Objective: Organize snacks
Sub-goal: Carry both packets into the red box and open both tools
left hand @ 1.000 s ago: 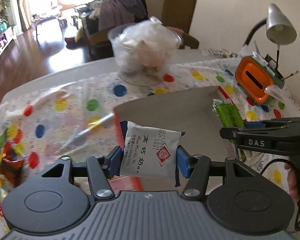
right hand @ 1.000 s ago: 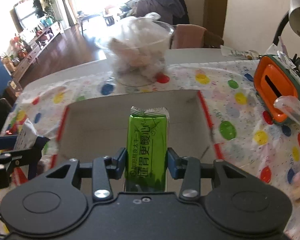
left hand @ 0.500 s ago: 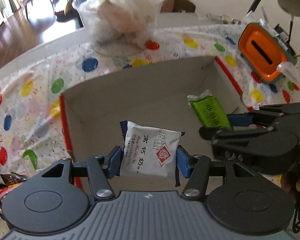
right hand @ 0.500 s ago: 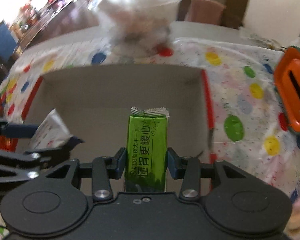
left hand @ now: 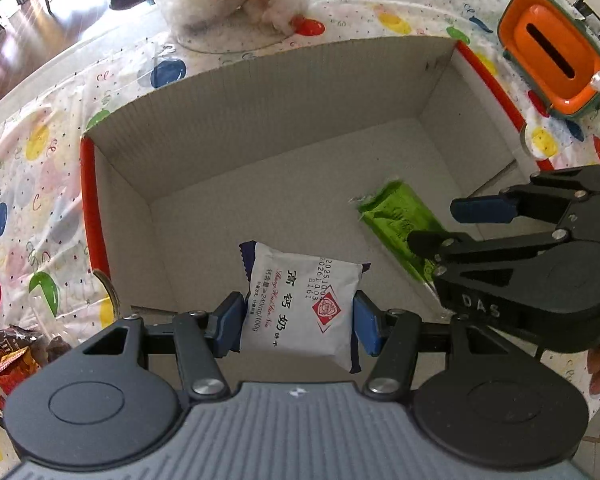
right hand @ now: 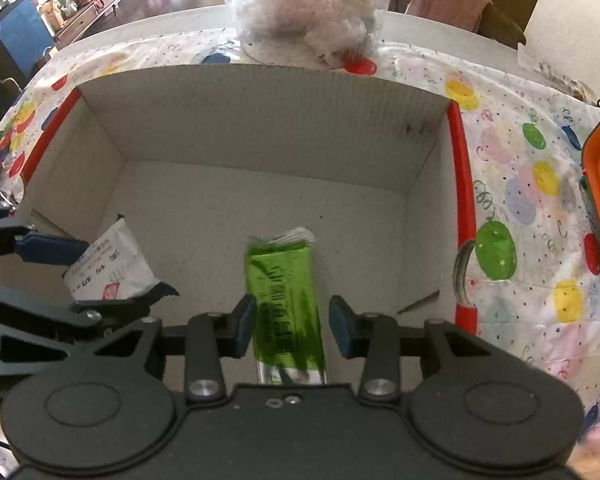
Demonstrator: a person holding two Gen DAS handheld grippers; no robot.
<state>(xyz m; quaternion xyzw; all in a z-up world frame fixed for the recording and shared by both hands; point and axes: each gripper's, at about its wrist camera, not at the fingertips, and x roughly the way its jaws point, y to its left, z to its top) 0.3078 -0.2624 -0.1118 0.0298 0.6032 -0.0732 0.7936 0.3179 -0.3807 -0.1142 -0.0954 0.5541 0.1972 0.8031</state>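
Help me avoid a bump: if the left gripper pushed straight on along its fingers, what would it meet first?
Probably the bare floor of the cardboard box, ahead of the left gripper and its white packet; depth is uncertain.

I'm looking down along both grippers into the cardboard box, close above its open top. My left wrist view is facing in from the box's left side, my right wrist view from its right; both are sharing the box interior and the spotted tablecloth beyond.
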